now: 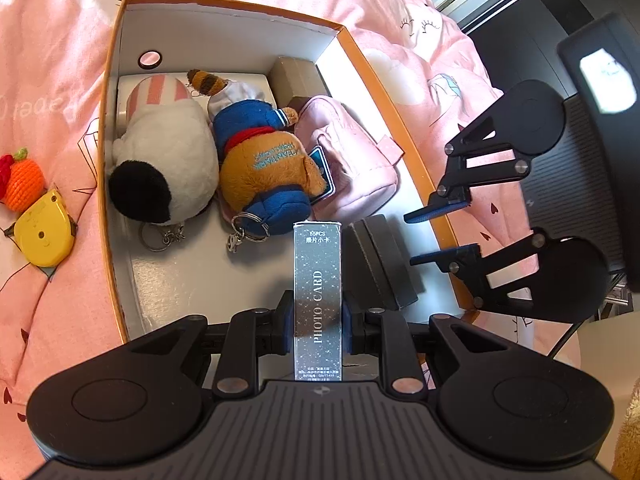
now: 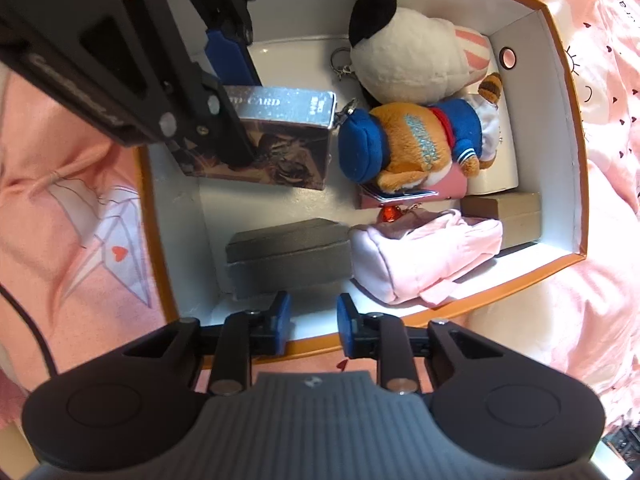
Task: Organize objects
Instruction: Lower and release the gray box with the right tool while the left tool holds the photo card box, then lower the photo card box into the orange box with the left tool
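1. Two grippers are at work over an orange-rimmed storage box (image 1: pixel 107 128) that sits on a bed with a pink quilt (image 1: pixel 400 12).
2. Already packed in the box: a black-and-white plush (image 1: pixel 160 168), an orange bear plush in blue clothes (image 1: pixel 264 168), a pink pouch (image 1: pixel 352 160), a tan carton (image 1: pixel 294 76) at the far end, and a dark grey case (image 1: pixel 380 260) near the front.
3. The left gripper (image 1: pixel 318 316) has its fingers closed on a silver photo card box (image 1: pixel 318 280), held on edge above the free floor of the storage box, just beside the dark grey case and close to the bear's keyring.
4. The right gripper (image 2: pixel 312 320) hovers at the box's near rim with its fingers apart and nothing between them.
5. Outside, on the quilt, an orange knitted toy (image 1: pixel 26 180) and a yellow gadget (image 1: pixel 44 232) lie touching each other.
6. My judgement: the job is well past halfway; the card box needs setting down, then those two loose items remain.
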Available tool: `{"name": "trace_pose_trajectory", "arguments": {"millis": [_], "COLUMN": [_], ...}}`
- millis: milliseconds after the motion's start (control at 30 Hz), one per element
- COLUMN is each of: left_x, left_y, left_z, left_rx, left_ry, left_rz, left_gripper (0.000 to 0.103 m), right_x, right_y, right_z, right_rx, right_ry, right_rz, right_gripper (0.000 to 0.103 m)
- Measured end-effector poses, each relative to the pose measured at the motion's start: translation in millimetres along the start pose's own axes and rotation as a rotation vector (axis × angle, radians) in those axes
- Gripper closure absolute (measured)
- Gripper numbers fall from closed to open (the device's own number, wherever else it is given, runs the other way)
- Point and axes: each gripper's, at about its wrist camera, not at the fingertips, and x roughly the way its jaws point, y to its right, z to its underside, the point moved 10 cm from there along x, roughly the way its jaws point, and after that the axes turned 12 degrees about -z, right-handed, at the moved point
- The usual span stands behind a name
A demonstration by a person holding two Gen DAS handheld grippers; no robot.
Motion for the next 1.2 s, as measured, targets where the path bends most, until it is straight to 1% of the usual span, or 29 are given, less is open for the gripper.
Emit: {"name": "trace_pose_trajectory", "arguments": {"millis": [67,167,333,433,500,533,600,667,767,867,900,967,1033,1133,1200], "left_x": [-1.4,-5.0,-11.3,-17.0,-20.8,-23.7,-32.1,-40.7,-50.5,-53.8,-53.3,-52.7,-50.5,-47.2,-44.8], "left_y": [-2.2,-6.5,-12.9,-13.8,-17.5,-19.7,-25.1,-32.3,-42.9,-48.2,-48.8,-49.3,-47.5,-46.1,-43.5], "left_z": [0.2,0.8,0.6,1.1,1.1,1.0,0.4,-1.4,-5.0,-8.2,-8.7,-9.6,-8.6,-5.6,-4.9], "left_rx": [-0.002,-0.007,0.007,0.042,0.060,0.067,0.068,0.058,0.043,0.015,0.012,0.012,0.015,0.020,0.025], "left_ry": [0.004,0.008,0.028,0.046,0.063,0.077,0.105,0.127,0.150,0.141,0.141,0.139,0.134,0.128,0.123], "left_rz": [-0.003,-0.009,-0.043,-0.086,-0.136,-0.156,-0.176,-0.188,-0.200,-0.174,-0.175,-0.174,-0.174,-0.177,-0.170], "left_gripper": [0.078,0.078,0.078,0.078,0.078,0.078,0.078,0.078,0.077,0.078,0.078,0.078,0.078,0.078,0.078], "right_x": [7.5,8.6,6.0,5.8,3.8,2.8,3.0,7.7,19.6,29.6,30.2,35.0,41.7,56.5,62.8], "right_y": [-1.9,-6.4,-9.2,-8.3,-5.1,-3.9,-2.1,-0.6,-2.6,-8.0,-9.1,-9.2,-10.2,-10.2,-10.4], "right_z": [-2.9,-12.6,-29.9,-39.3,-48.5,-54.0,-64.6,-73.9,-86.5,-99.5,-103.6,-108.2,-109.0,-101.3,-92.1], "right_rx": [-0.005,-0.001,-0.003,0.002,0.033,0.056,0.104,0.126,0.126,0.104,0.096,0.102,0.092,0.096,0.102], "right_ry": [-0.008,0.037,0.089,0.115,0.172,0.214,0.303,0.369,0.418,0.448,0.463,0.462,0.447,0.376,0.345], "right_rz": [-0.007,-0.034,-0.059,-0.060,-0.069,-0.091,-0.144,-0.162,-0.184,-0.206,-0.212,-0.223,-0.212,-0.184,-0.173], "right_gripper": [0.082,0.082,0.082,0.081,0.080,0.080,0.080,0.079,0.079,0.079,0.079,0.079,0.079,0.079,0.079]}}
